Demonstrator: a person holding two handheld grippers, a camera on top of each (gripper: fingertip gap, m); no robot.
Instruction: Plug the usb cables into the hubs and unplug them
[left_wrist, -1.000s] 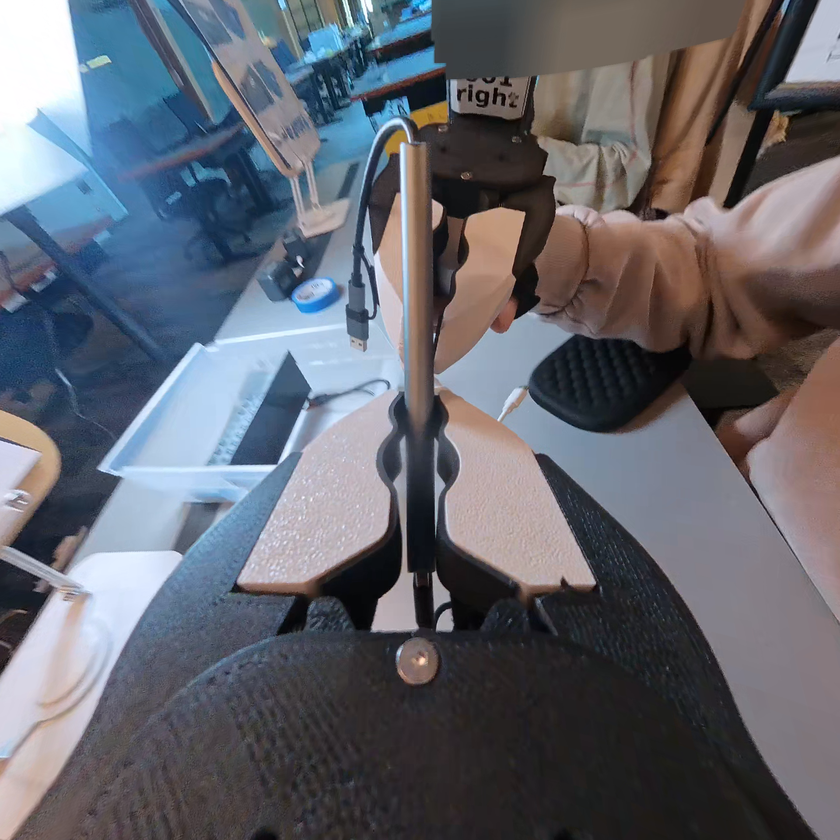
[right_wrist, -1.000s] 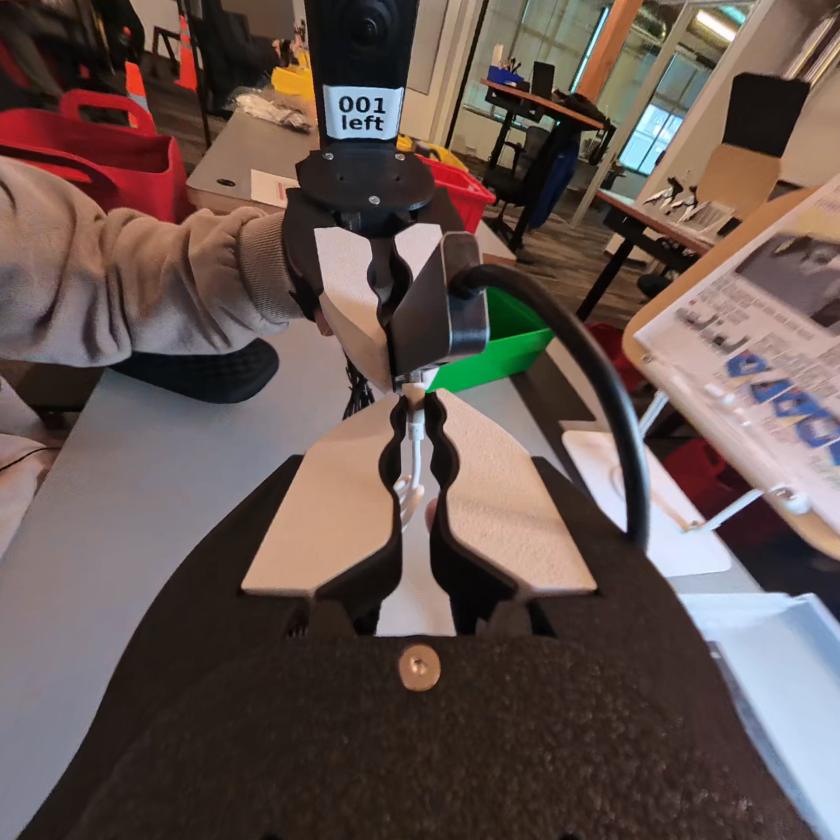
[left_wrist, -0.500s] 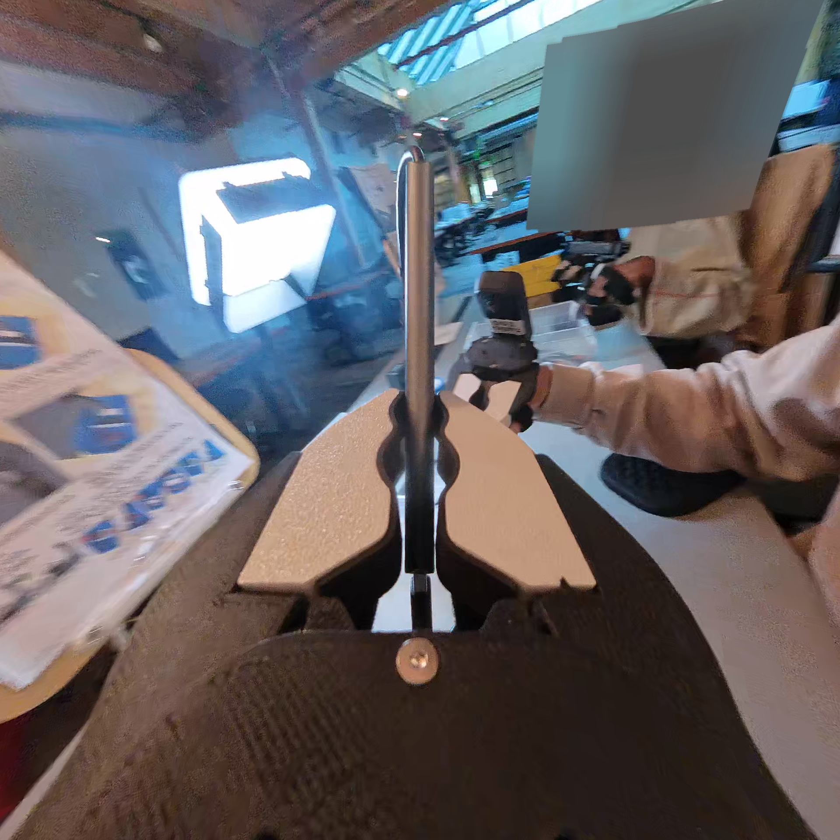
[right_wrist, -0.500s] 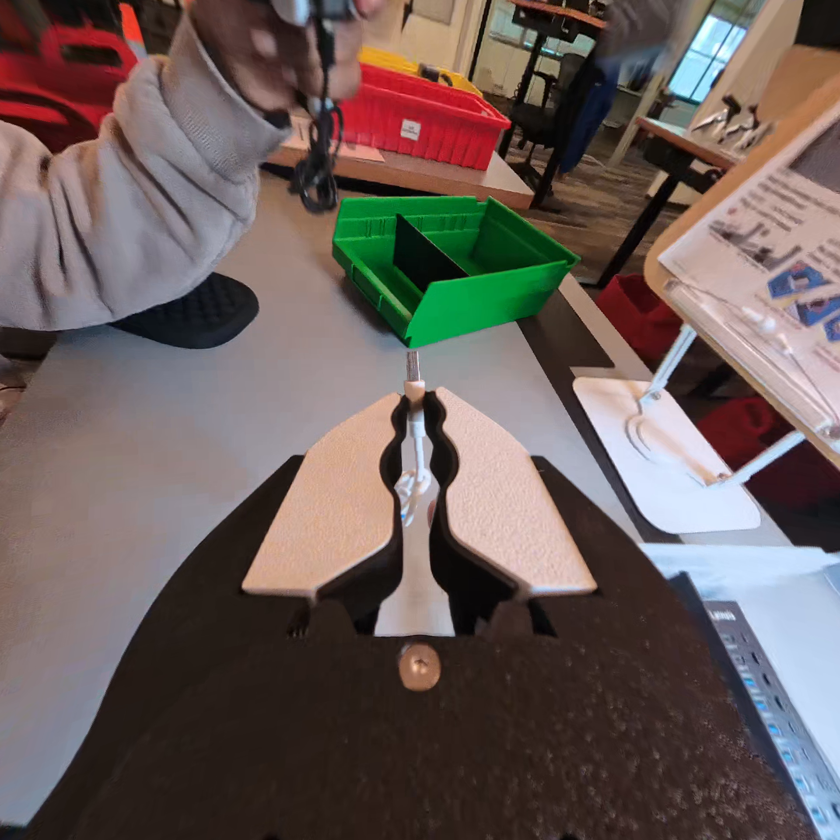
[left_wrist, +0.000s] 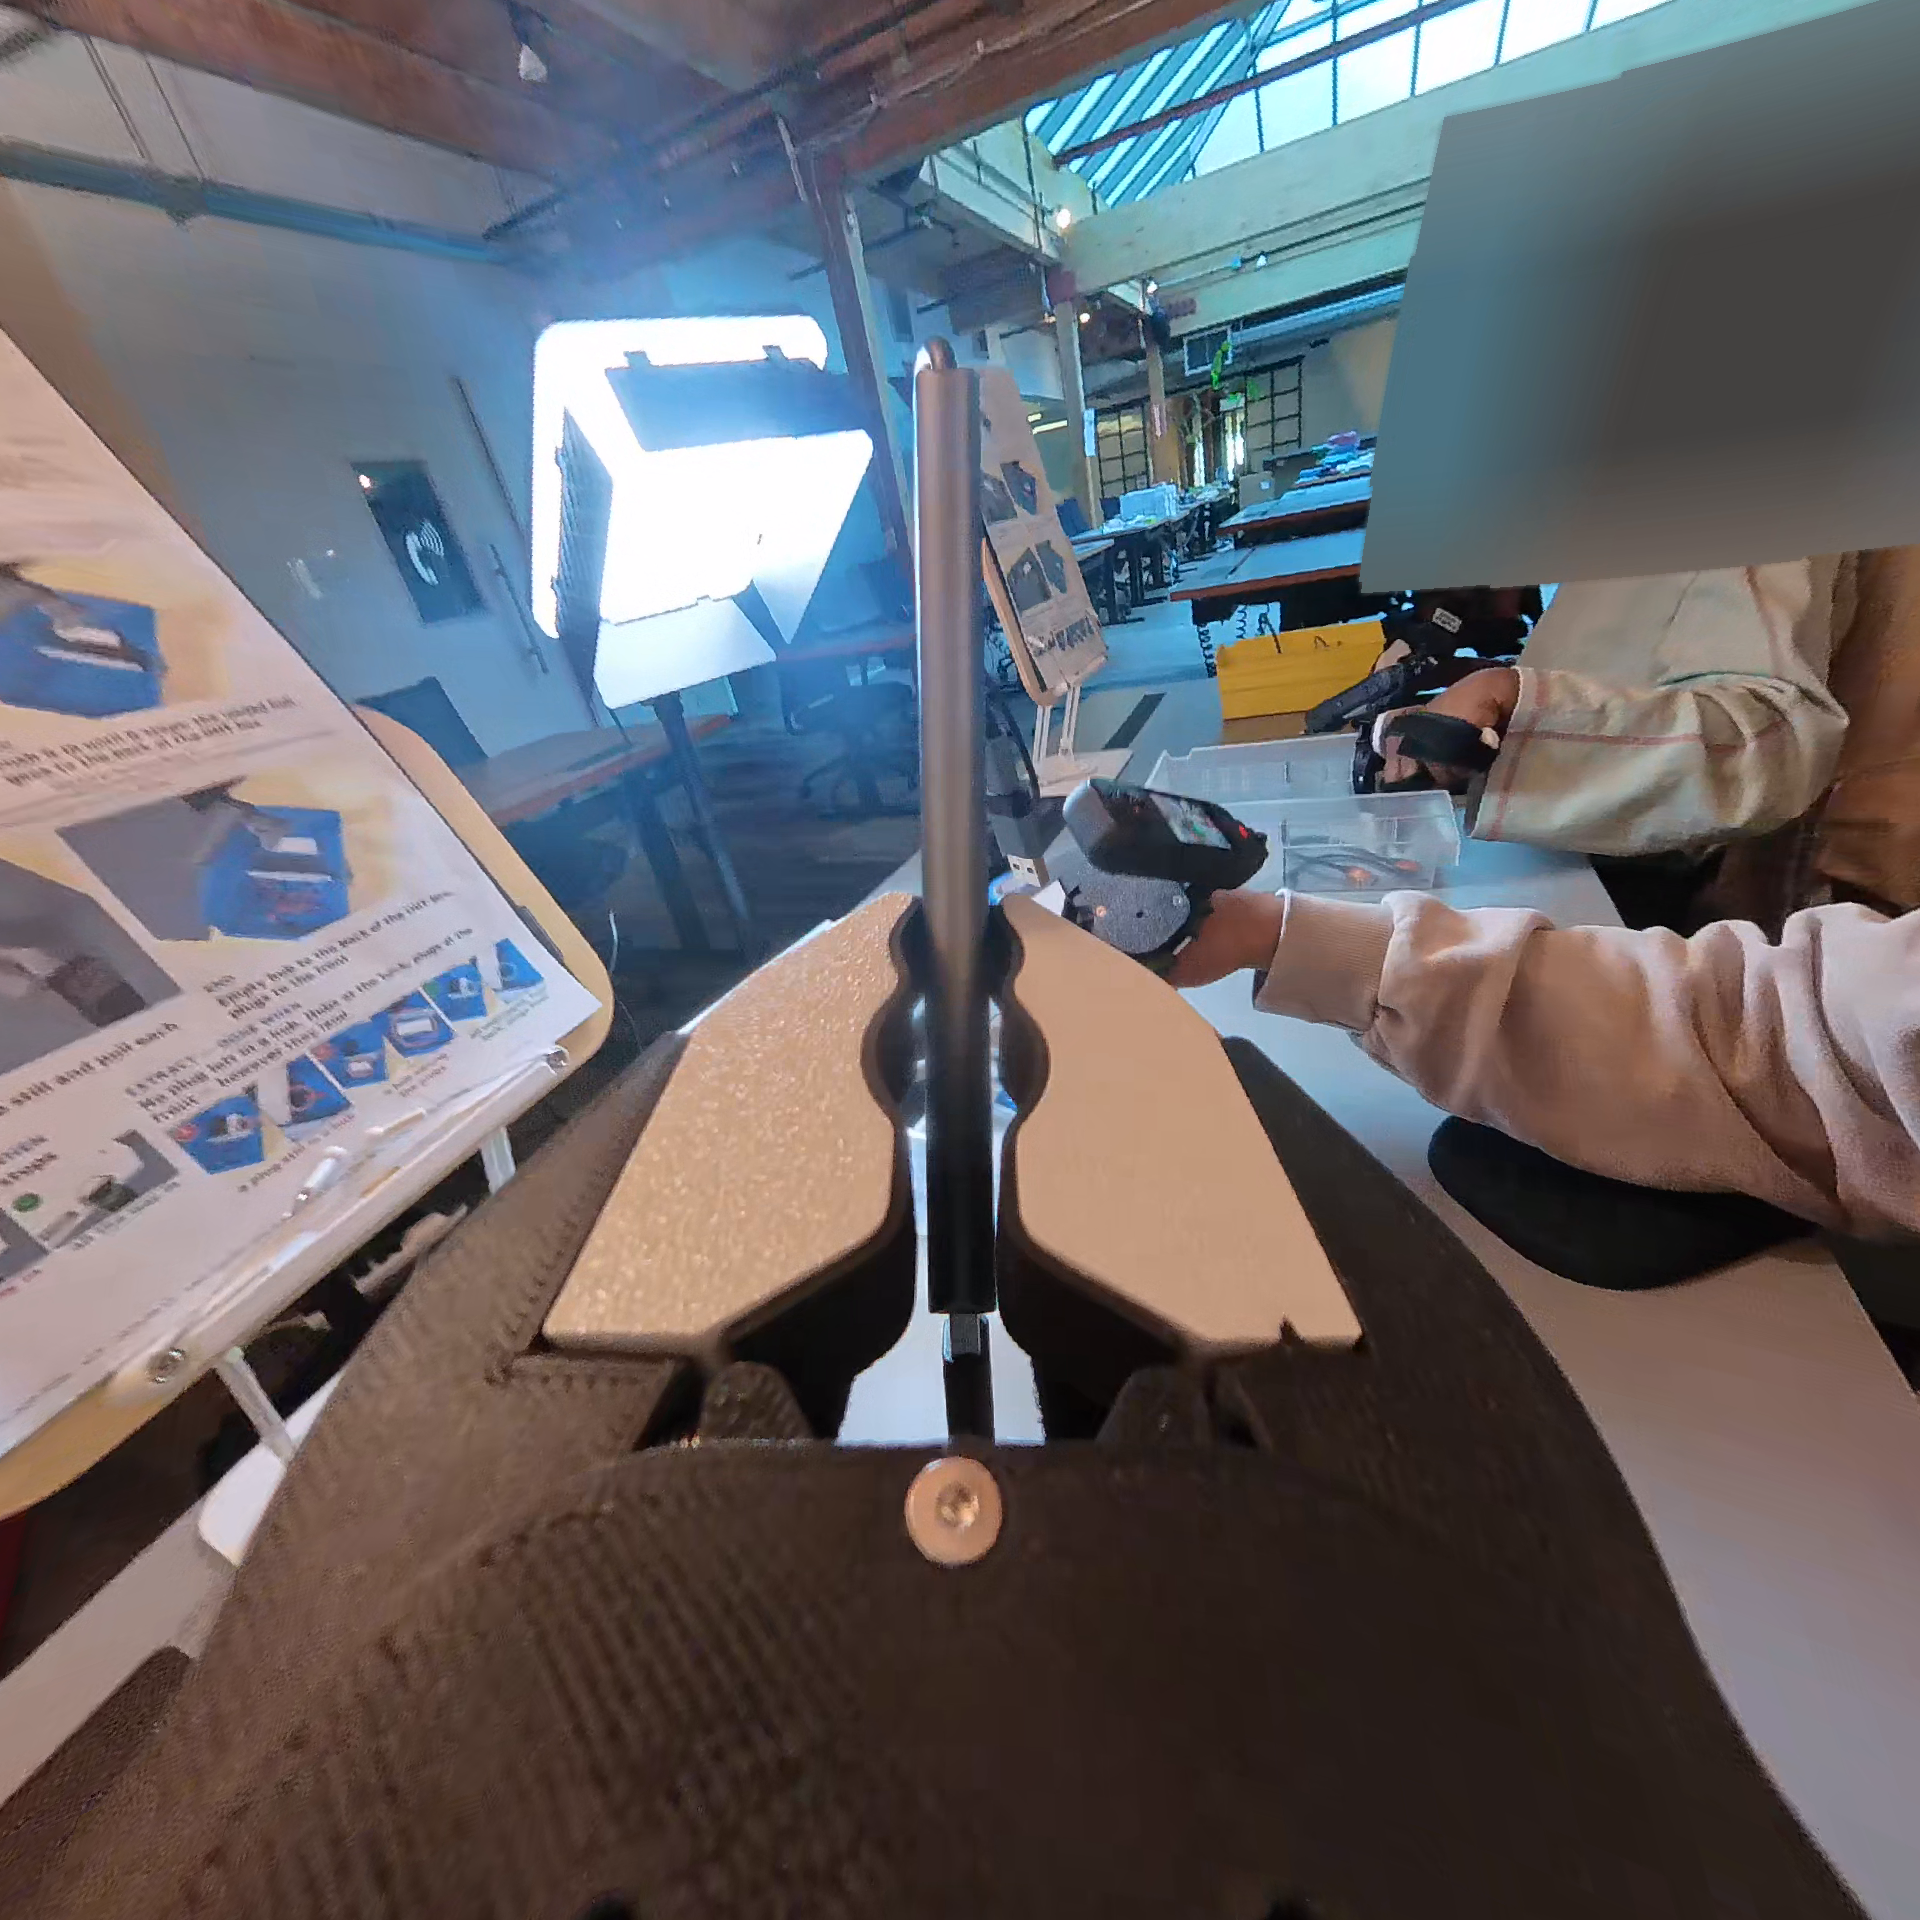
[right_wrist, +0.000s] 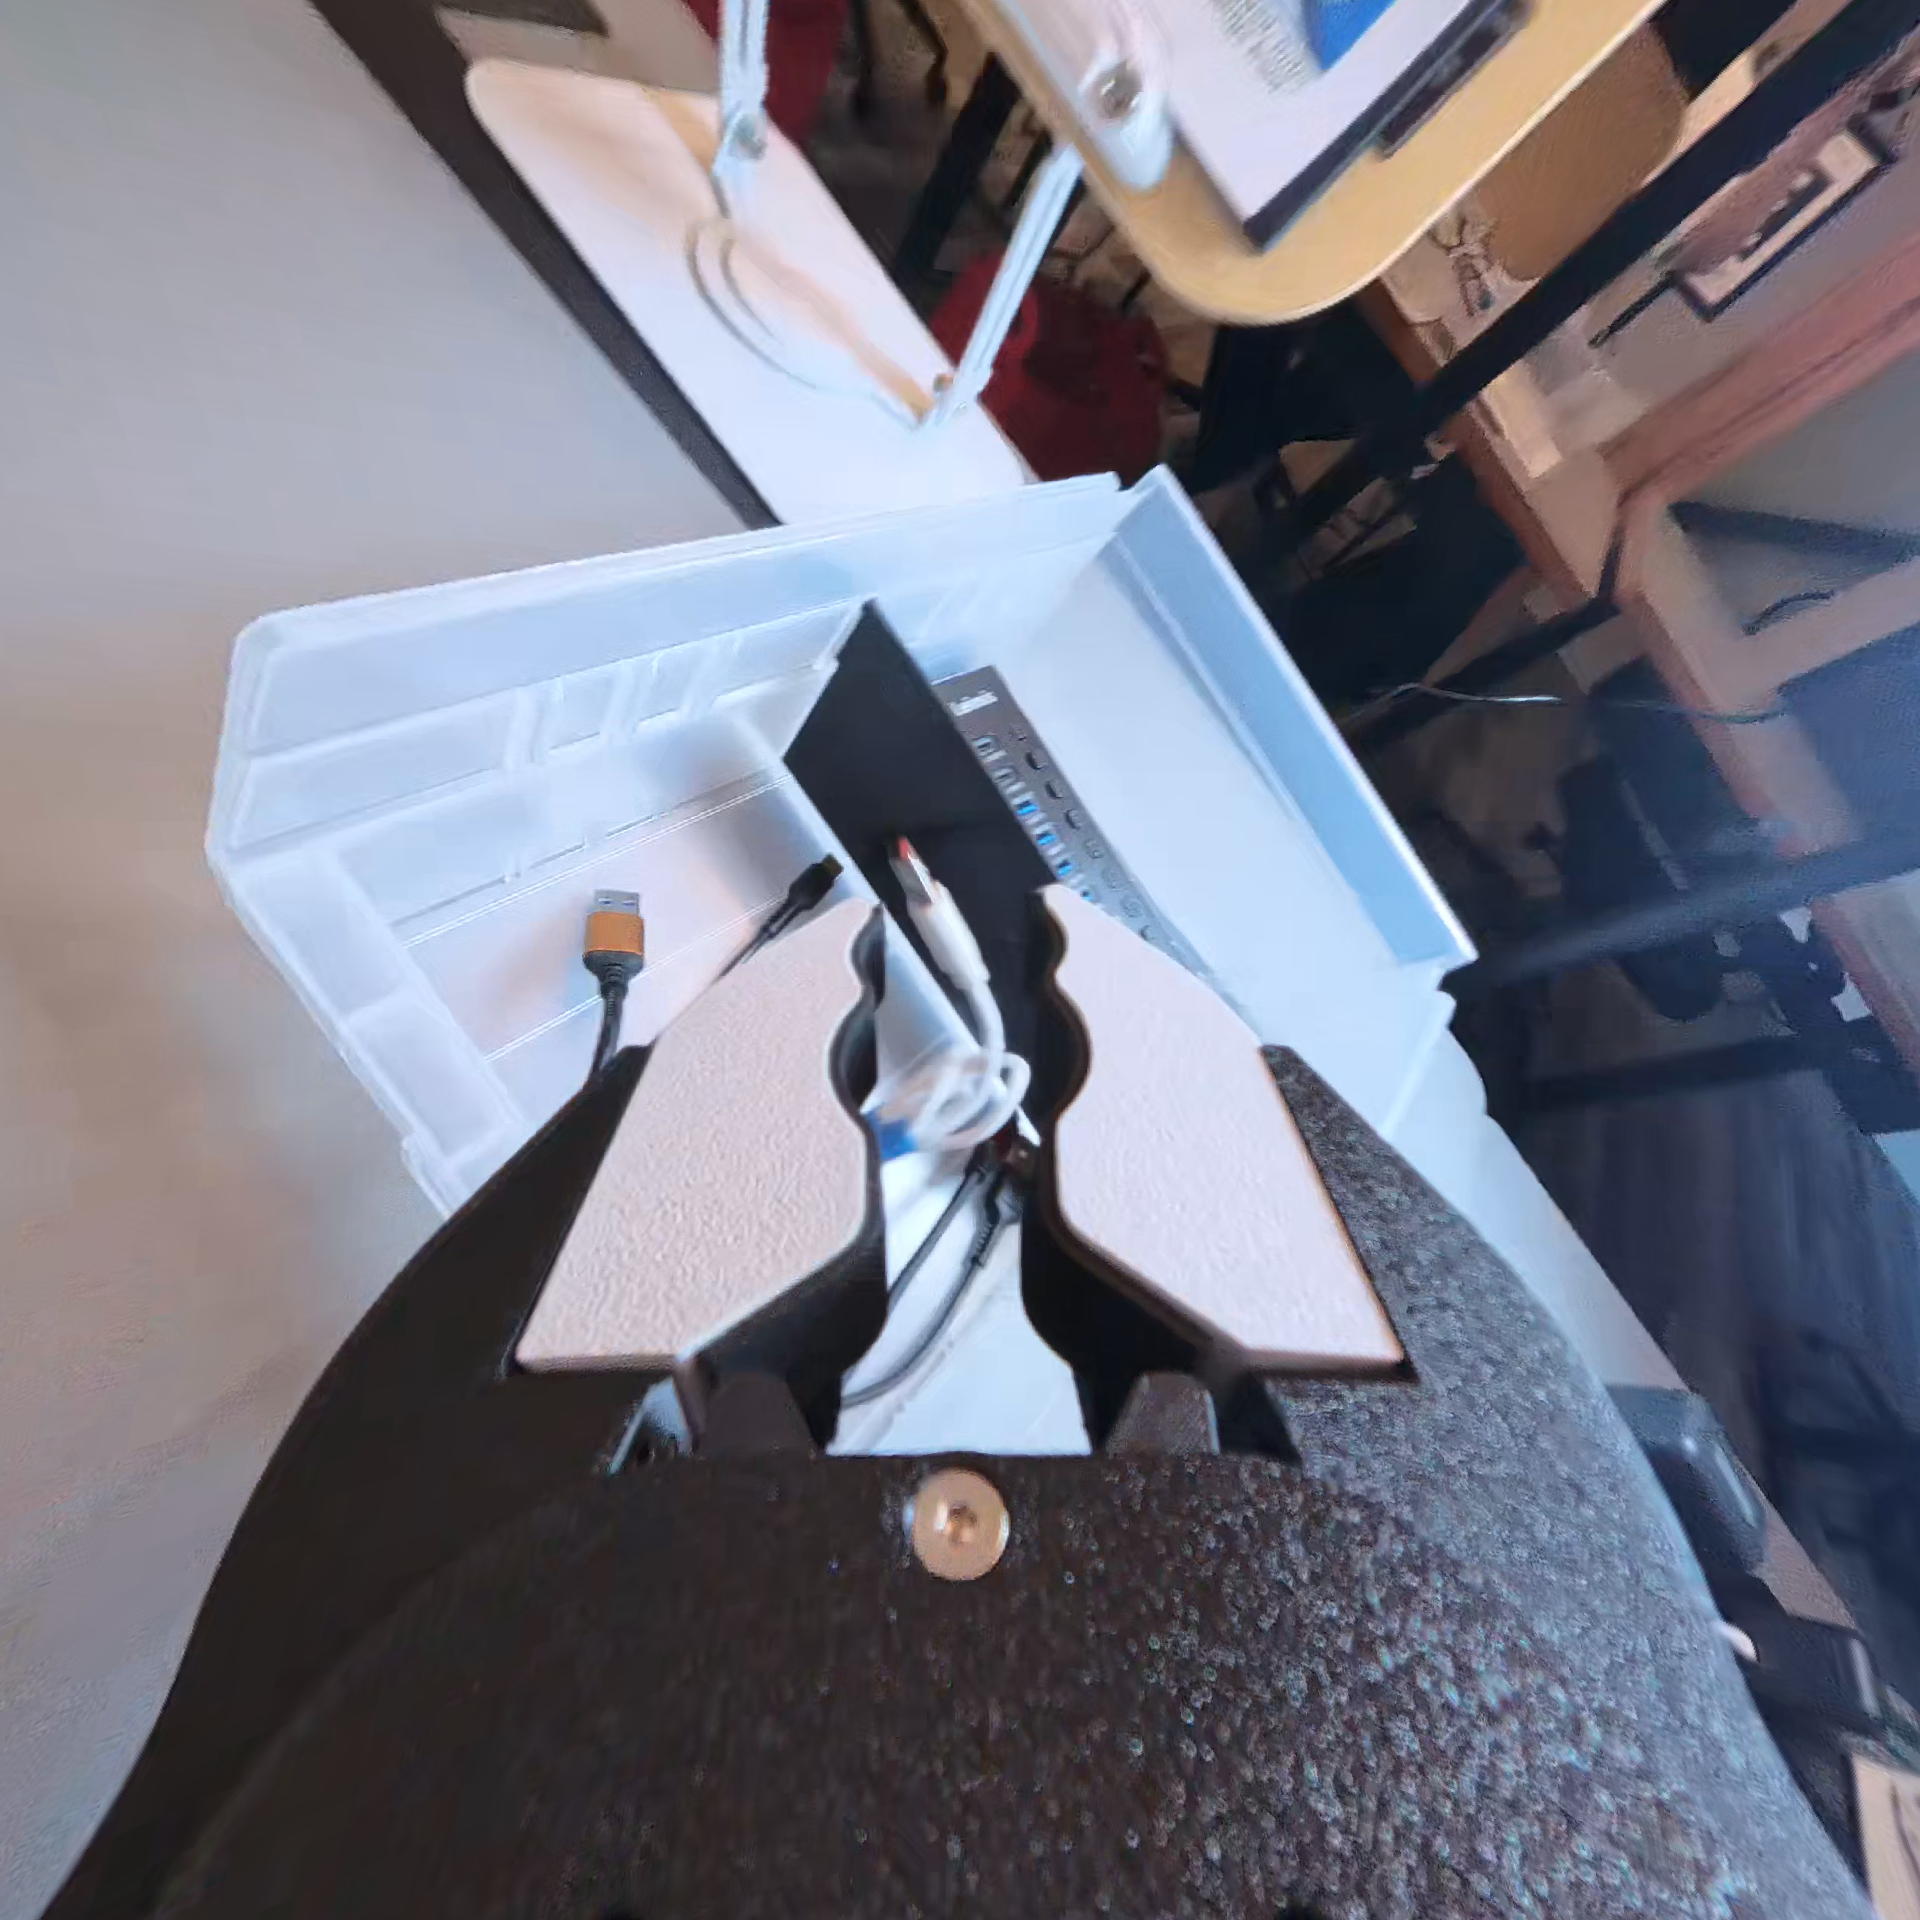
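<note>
In the left wrist view my left gripper (left_wrist: 951, 920) is shut on a slim grey USB hub (left_wrist: 948, 675). The hub is held upright and edge-on, high above the table, with its black cable's plug (left_wrist: 1023, 847) hanging behind it. In the right wrist view my right gripper (right_wrist: 958, 904) is open above a white tray (right_wrist: 520, 675). A white USB cable (right_wrist: 940, 966) shows loose between the open jaws; I cannot tell whether it rests in the tray. A second grey hub (right_wrist: 1049, 821) with several ports lies behind the tray's black divider (right_wrist: 883, 748).
An orange-collared plug (right_wrist: 615, 930) and a thin black cable (right_wrist: 800, 899) lie in the tray. A document stand (left_wrist: 208, 831) stands left of my left gripper; its white base (right_wrist: 665, 156) is beyond the tray. A black wrist pad (left_wrist: 1590, 1205) lies on the table. Another person (left_wrist: 1662, 707) works at clear boxes. My right fingertips sit around 35 cm from my left ones.
My right gripper has swung from facing the green bin to over the white tray and opened, letting go of the white cable. My left gripper rose away with the hub.
</note>
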